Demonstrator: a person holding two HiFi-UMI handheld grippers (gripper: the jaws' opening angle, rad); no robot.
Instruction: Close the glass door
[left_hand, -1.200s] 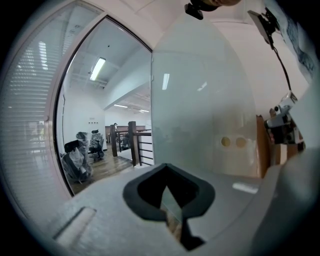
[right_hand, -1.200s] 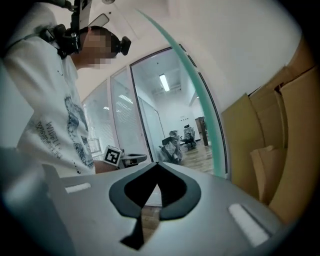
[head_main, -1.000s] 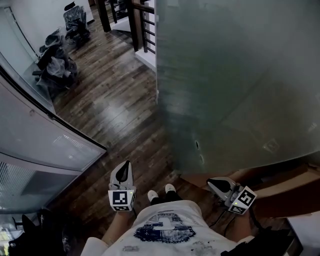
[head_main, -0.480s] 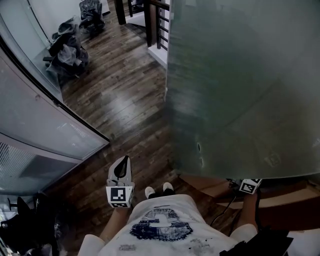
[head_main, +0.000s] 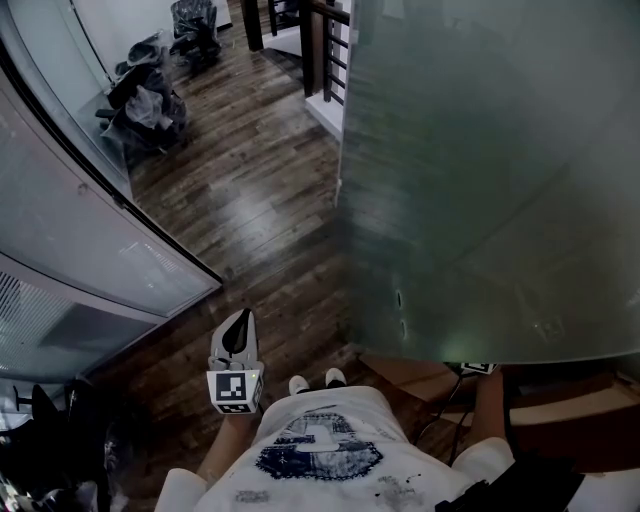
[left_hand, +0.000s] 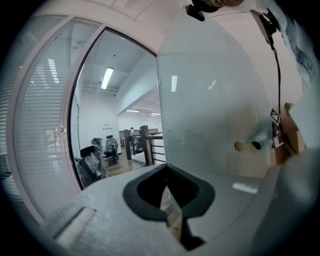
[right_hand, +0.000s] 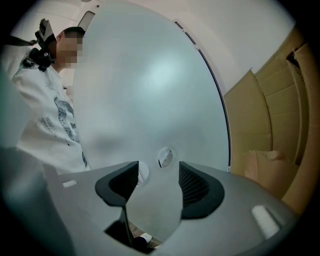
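Note:
The frosted glass door (head_main: 480, 170) stands swung open over the dark wooden floor, its free edge at the left, with two small holes (head_main: 399, 300) low near that edge. My left gripper (head_main: 238, 338) is shut and empty, held at my left hip and apart from the door. In the left gripper view the door (left_hand: 210, 105) fills the right half. My right gripper is behind the panel; only its marker cube (head_main: 480, 368) peeks out below the door's bottom edge. In the right gripper view its jaws (right_hand: 159, 181) are opening, nothing between them, facing the glass (right_hand: 150, 90) and the holes (right_hand: 165, 157).
A frosted glass wall (head_main: 80, 240) with a dark frame runs along the left. Wrapped chairs (head_main: 150, 100) stand at the far left, a wooden railing (head_main: 325, 45) beyond the door. Cardboard boxes (head_main: 570, 400) lie behind the door at the right.
My right gripper has moved from beside my right hip to behind the glass door, so only its marker cube shows. The left gripper has hardly moved.

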